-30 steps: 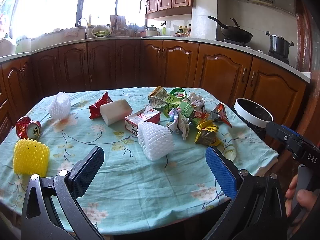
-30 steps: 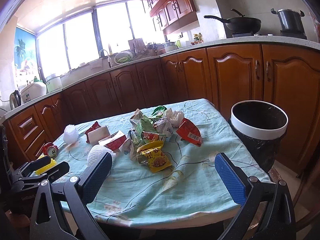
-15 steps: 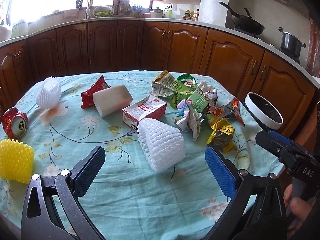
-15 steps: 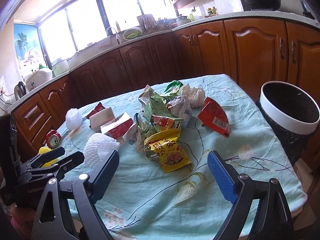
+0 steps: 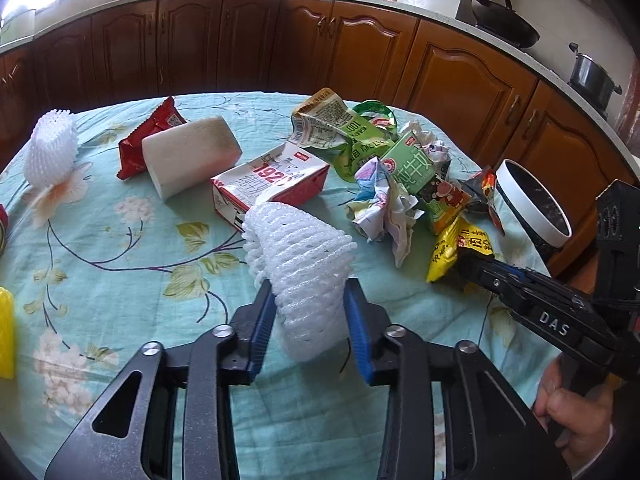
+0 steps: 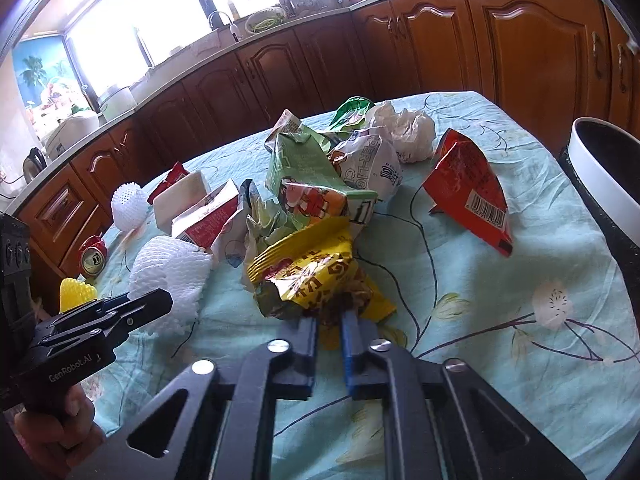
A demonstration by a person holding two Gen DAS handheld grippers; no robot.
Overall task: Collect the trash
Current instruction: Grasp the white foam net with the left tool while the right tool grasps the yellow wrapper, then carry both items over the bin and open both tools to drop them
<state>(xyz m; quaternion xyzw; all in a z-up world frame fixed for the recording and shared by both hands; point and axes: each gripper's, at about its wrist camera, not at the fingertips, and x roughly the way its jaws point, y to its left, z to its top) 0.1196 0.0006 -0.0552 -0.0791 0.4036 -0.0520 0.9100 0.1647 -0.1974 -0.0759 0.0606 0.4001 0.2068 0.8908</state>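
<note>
Here the left gripper (image 5: 309, 322) has just been closing, and its blue pads now squeeze the near end of the white foam net (image 5: 306, 264), which lies on the floral tablecloth (image 5: 120, 248) at six o'clock from the red-and-white carton (image 5: 272, 188). The right gripper (image 6: 329, 330) has likewise just been closing, its jaws nearly together and pinching the near edge of the yellow snack wrapper (image 6: 316, 276). The rest of the wrapper heap lies at twelve o'clock from it. The white-rimmed bin (image 6: 600, 168) stands off the table's edge at two o'clock.
</note>
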